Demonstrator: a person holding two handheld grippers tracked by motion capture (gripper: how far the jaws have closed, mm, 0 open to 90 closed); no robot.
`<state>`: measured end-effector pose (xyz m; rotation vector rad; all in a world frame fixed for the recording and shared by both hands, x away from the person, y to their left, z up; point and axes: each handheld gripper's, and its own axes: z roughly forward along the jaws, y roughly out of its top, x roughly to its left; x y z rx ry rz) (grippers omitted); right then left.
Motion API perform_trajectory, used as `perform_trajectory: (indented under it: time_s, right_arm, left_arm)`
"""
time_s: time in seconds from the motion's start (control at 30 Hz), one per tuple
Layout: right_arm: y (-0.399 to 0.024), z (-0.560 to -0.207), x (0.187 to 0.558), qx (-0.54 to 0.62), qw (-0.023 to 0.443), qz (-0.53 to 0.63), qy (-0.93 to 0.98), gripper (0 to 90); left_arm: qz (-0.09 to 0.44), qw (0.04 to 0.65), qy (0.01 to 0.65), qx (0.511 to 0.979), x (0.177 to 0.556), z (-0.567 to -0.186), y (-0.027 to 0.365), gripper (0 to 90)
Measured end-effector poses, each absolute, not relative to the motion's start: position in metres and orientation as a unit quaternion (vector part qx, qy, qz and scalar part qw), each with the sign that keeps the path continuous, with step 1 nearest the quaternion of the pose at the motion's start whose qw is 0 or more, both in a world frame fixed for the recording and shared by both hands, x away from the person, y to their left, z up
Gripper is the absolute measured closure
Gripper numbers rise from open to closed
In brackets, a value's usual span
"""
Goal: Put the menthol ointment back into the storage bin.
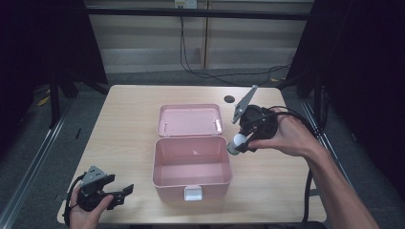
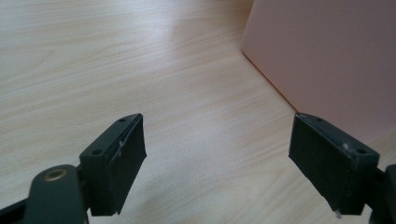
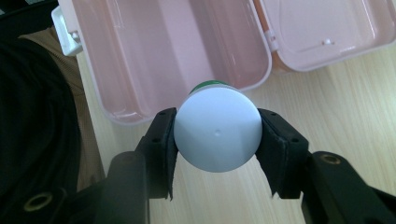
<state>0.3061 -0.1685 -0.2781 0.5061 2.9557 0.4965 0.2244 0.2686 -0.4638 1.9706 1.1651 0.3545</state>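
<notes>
My right gripper (image 1: 240, 141) is shut on a white round-headed object (image 3: 217, 128) with a green part showing behind it, perhaps a bulb or a capped bottle. It hangs above the table by the right wall of an open pink box (image 1: 192, 168), whose lid (image 1: 190, 120) lies flat behind it. In the right gripper view the box (image 3: 163, 51) lies open below the held object. Down at the front left corner of the table, my left gripper (image 1: 122, 194) rests open with nothing between its jaws; its own view shows the box's pink side wall (image 2: 327, 60) ahead to the right.
The wooden table (image 1: 129, 119) has a small dark disc (image 1: 229, 99) near its far edge. A white latch (image 1: 193, 193) sticks out of the box's front. Cables trail on the floor behind the table, and dark curtains stand at both sides.
</notes>
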Motion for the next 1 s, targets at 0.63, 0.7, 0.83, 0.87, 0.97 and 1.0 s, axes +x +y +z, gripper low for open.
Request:
perform_trajectory:
  time_s: [0.63,0.7,0.83,0.87,0.97,1.0]
  right_arm:
    - [-0.115,-0.282,0.315,0.109,0.043,0.157,0.981,51.2]
    - [-0.110,-0.283,0.317,0.106,0.038,0.162,0.980,51.2]
    - [-0.098,-0.286,0.320,0.097,0.039,0.161,0.981,51.2]
    - [-0.094,-0.287,0.321,0.091,0.040,0.161,0.982,51.2]
    - [-0.084,-0.288,0.322,0.088,0.040,0.155,0.983,51.2]
    - [-0.082,-0.289,0.323,0.083,0.039,0.155,0.984,51.2]
  left_arm:
    - [0.140,0.405,0.458,0.779,0.223,-0.463,0.270,18.6]
    - [0.141,0.406,0.460,0.777,0.223,-0.463,0.270,18.6]
    - [0.142,0.407,0.460,0.776,0.223,-0.462,0.270,18.6]
    - [0.142,0.407,0.459,0.776,0.223,-0.462,0.270,18.6]
    - [0.142,0.407,0.459,0.777,0.223,-0.462,0.271,18.6]
    - [0.139,0.409,0.458,0.777,0.223,-0.463,0.271,18.6]
